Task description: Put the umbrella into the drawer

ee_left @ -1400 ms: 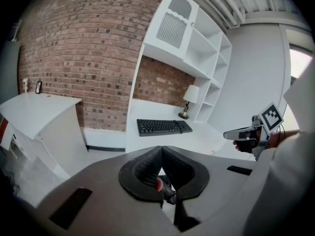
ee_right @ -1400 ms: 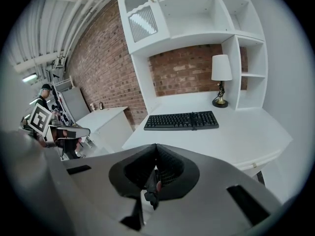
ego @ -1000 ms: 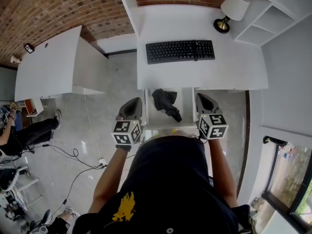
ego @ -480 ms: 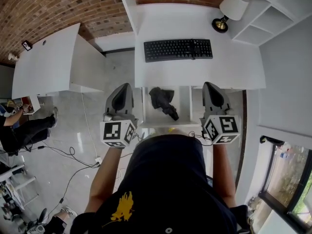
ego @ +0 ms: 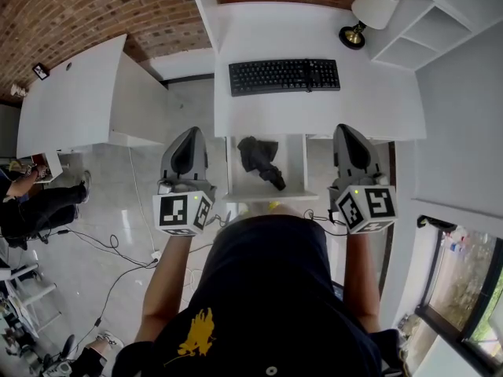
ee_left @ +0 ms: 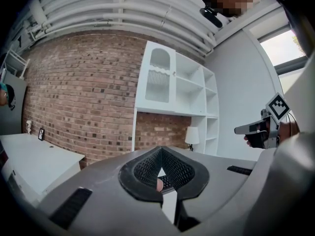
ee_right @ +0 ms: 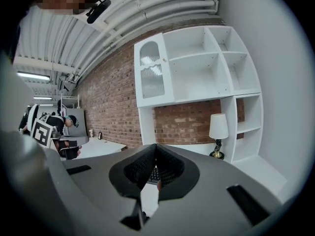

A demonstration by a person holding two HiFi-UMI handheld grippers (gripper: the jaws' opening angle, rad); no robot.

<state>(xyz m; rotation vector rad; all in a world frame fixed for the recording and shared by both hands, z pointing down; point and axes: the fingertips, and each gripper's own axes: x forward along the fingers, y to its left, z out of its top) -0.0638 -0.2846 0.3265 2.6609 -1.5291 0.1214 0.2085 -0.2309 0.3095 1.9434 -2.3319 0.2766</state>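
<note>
The black folded umbrella (ego: 261, 160) lies inside the open white drawer (ego: 269, 195), which is pulled out from under the desk (ego: 314, 108). My left gripper (ego: 189, 134) hangs left of the drawer, shut and empty, its jaws (ee_left: 161, 152) meeting at the tips. On the drawer's right side my right gripper (ego: 349, 131) is also shut with nothing in it (ee_right: 156, 148). Both point toward the desk, held well above the drawer and apart from the umbrella.
A black keyboard (ego: 284, 75) and a lamp (ego: 369, 12) sit on the desk. White shelves (ego: 440, 22) stand at the right, a second white desk (ego: 71, 104) at the left. Cables (ego: 118, 250) trail on the floor, and a seated person's legs (ego: 39, 210) show far left.
Both grippers have risen and moved slightly outward from the drawer's sides. The umbrella stays in the drawer.
</note>
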